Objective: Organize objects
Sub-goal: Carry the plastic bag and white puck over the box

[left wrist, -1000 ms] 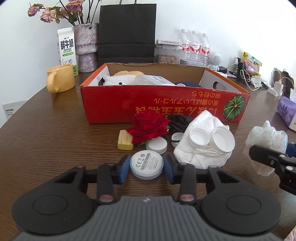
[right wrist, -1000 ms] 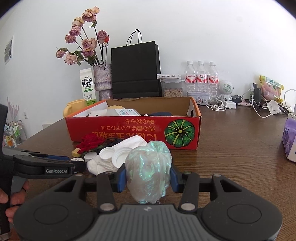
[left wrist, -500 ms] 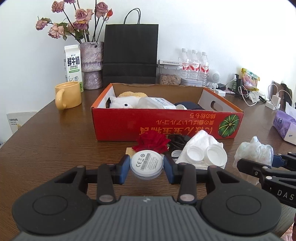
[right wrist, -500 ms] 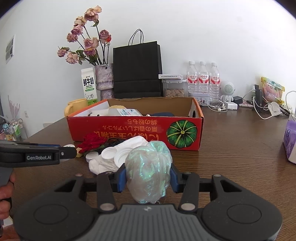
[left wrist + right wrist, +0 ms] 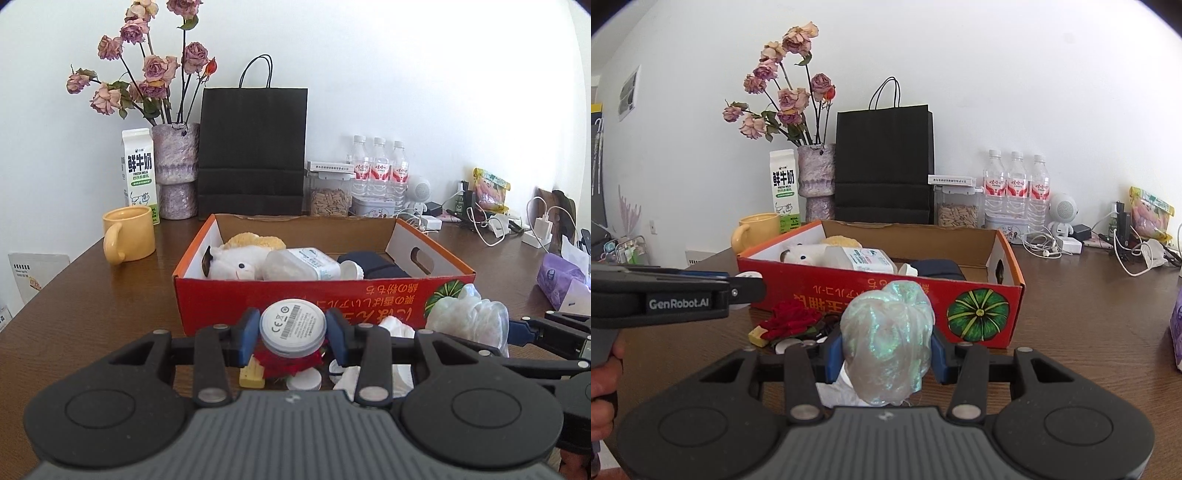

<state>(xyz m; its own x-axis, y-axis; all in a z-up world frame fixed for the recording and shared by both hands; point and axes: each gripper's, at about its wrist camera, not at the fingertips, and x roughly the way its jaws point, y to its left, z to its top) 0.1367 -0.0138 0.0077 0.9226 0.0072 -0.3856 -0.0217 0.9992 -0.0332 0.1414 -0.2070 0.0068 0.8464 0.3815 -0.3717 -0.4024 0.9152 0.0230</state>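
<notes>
My left gripper (image 5: pixel 292 334) is shut on a round white disc with a CE label (image 5: pixel 291 328), held above the table in front of the red cardboard box (image 5: pixel 321 299). My right gripper (image 5: pixel 886 349) is shut on a crumpled iridescent plastic bag (image 5: pixel 886 339), also raised in front of the box (image 5: pixel 879 291). The box holds a white plush toy (image 5: pixel 236 264), a plastic bottle (image 5: pixel 301 264) and a dark item. Under the grippers lie a red rose (image 5: pixel 792 321), a yellow block (image 5: pixel 252 377), white caps and a white cloth (image 5: pixel 397 326).
A yellow mug (image 5: pixel 127 238), milk carton (image 5: pixel 139 173), vase of dried roses (image 5: pixel 175 170), black paper bag (image 5: pixel 253 149), seed jar and water bottles (image 5: pixel 378 171) stand behind the box. Cables and chargers (image 5: pixel 491 221) lie at the back right, a purple tissue pack (image 5: pixel 561 282) at right.
Both grippers have risen with their loads, so the box's inside now shows. The disc is lifted off the table, above the rose and caps.
</notes>
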